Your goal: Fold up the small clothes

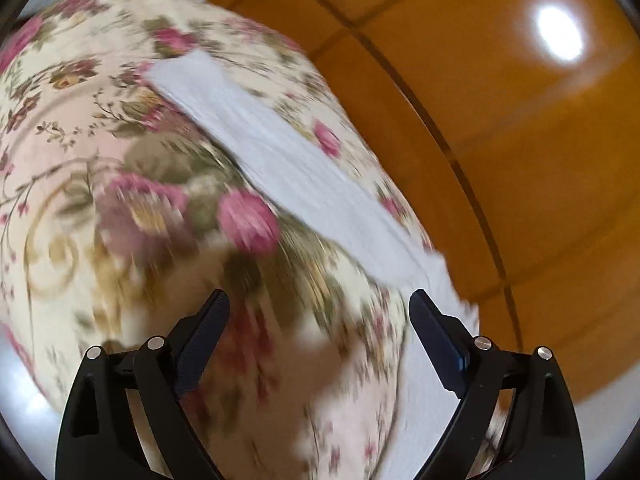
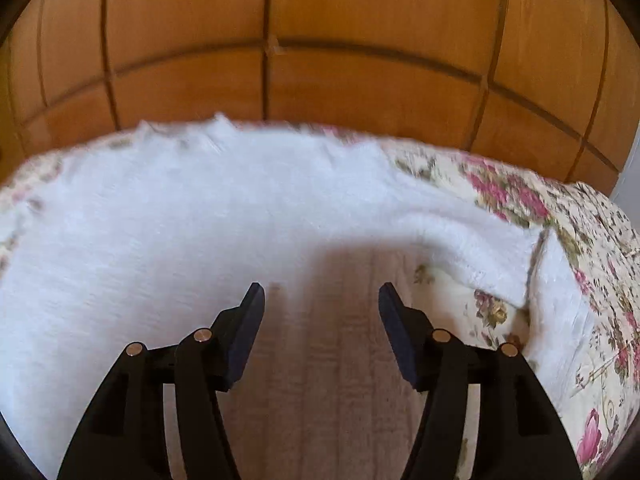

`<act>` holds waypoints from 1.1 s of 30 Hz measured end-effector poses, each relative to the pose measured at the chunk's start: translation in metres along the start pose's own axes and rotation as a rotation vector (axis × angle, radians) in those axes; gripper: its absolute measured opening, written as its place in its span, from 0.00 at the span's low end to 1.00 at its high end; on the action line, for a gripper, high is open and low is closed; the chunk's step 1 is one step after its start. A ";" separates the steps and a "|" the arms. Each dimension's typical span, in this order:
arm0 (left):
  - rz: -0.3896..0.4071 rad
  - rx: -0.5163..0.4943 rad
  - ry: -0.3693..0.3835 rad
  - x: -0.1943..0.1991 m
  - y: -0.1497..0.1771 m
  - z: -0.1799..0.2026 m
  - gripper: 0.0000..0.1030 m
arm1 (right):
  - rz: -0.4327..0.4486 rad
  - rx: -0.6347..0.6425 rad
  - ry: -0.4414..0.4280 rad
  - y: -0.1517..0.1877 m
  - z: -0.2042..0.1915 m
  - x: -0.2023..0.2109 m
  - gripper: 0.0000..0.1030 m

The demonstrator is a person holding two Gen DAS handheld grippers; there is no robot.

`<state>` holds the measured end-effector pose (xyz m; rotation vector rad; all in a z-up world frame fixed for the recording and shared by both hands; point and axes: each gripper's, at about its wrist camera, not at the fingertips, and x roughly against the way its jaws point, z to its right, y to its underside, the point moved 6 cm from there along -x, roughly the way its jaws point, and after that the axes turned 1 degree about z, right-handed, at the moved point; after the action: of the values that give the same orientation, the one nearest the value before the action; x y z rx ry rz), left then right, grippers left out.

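Nearest in the left wrist view, the left claw (image 1: 319, 300) stands wide open with nothing between its dark pads; beneath the gap lies only the cream bedcover printed with pink roses and green leaves (image 1: 120, 184), much blurred. The tip of its right-hand finger (image 1: 424, 308) is just beside, or over, the near end of the white knitted garment (image 1: 280, 160); whether it touches cannot be told. From there the garment runs as a long flat strip away across the bedcover toward its far edge, with one corner hanging just past the bedcover's right-hand edge. Beyond the bedcover lies a glossy orange-brown wooden floor (image 1: 520, 160) with dark seams and a bright spot of reflected light. In the right wrist view, the right claw (image 2: 321, 292) is open to a middling width and grips nothing; the garment (image 2: 160, 220) lies under and between its fingers, spread broad and flat, shaded just ahead of the claw. To the right of the garment's body, a folded sleeve-like part (image 2: 492, 248) rests on the bedcover (image 2: 540, 208). Past the garment's far edge, a panelled wooden surface (image 2: 320, 40) of the same orange-brown colour fills the background.
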<state>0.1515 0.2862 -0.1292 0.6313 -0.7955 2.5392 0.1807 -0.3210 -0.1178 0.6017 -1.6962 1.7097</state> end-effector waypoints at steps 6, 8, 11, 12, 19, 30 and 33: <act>0.106 0.017 -0.077 -0.018 -0.048 -0.014 0.87 | -0.047 -0.055 -0.030 0.012 0.012 -0.014 0.63; 0.126 0.034 -0.094 -0.028 -0.062 -0.021 0.84 | -0.050 -0.057 -0.033 0.013 0.013 -0.016 0.64; 0.153 0.067 -0.115 -0.039 -0.076 -0.032 0.73 | -0.046 -0.056 -0.031 0.014 0.011 -0.014 0.65; 0.162 0.072 -0.122 -0.044 -0.080 -0.035 0.69 | -0.045 -0.055 -0.030 0.014 0.012 -0.014 0.65; 0.104 0.058 -0.143 -0.066 -0.100 -0.038 0.05 | -0.046 -0.052 -0.025 0.012 0.009 -0.015 0.66; 0.174 -0.035 -0.214 -0.050 -0.127 -0.039 0.05 | -0.044 -0.051 -0.026 0.012 0.009 -0.016 0.66; 0.146 -0.045 -0.223 -0.058 -0.118 -0.040 0.05 | -0.044 -0.050 -0.025 0.012 0.009 -0.016 0.66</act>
<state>0.2452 0.3861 -0.1385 0.8833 -1.0054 2.6022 0.1825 -0.3317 -0.1372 0.6350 -1.7255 1.6309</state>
